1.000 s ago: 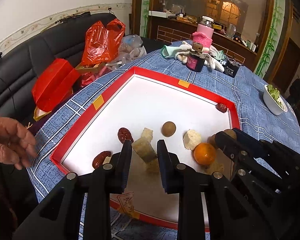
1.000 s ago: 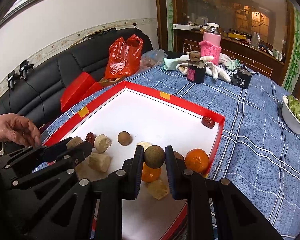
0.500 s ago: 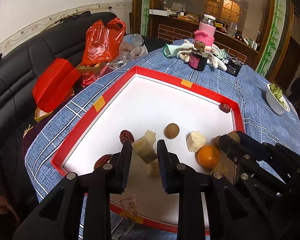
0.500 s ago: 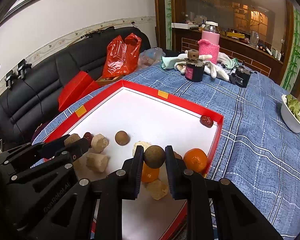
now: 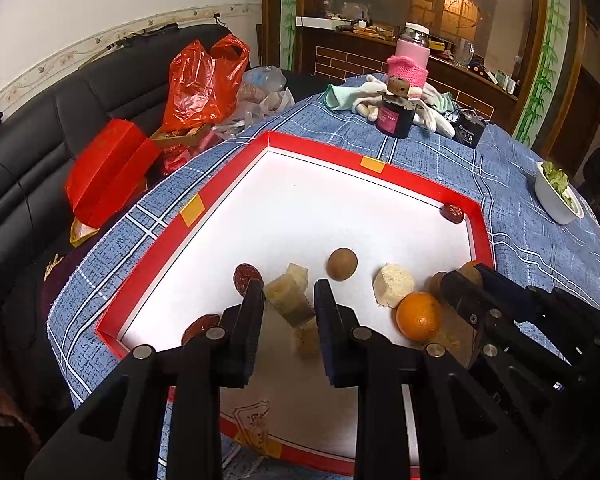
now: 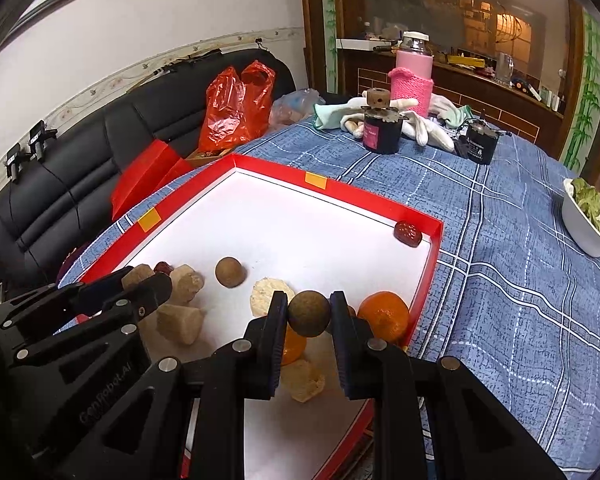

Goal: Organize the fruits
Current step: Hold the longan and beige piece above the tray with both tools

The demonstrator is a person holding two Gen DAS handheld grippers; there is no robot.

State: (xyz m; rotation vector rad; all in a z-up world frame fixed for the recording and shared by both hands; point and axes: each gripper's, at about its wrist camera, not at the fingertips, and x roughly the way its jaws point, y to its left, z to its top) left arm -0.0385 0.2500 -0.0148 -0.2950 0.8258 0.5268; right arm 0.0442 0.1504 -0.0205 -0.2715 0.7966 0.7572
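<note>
A red-rimmed white tray (image 5: 228,184) (image 6: 340,188) holds the fruits. My left gripper (image 5: 289,292) is shut on a pale cut fruit chunk (image 5: 290,298) and holds it above the tray's near left part. My right gripper (image 6: 309,312) is shut on a brown round longan (image 6: 309,314), held above the tray's near right part. On the tray lie another longan (image 5: 342,264) (image 6: 230,272), an orange (image 5: 419,316) (image 6: 384,316), red dates (image 5: 452,213) (image 6: 408,233), and several pale chunks (image 5: 392,290) (image 6: 182,322). A second orange (image 6: 292,346) shows behind my right finger.
The tray sits on a blue checked tablecloth (image 6: 500,280). A white bowl of greens (image 5: 558,194) (image 6: 588,216) stands at the right. A dark jar (image 6: 381,128), a pink bottle (image 6: 414,76), white gloves and a small black box (image 6: 478,144) stand at the back. A black sofa with red bags (image 5: 204,80) lies left.
A person's hand at the left edge has withdrawn from view. Both grippers keep their hold and have shifted only slightly.
</note>
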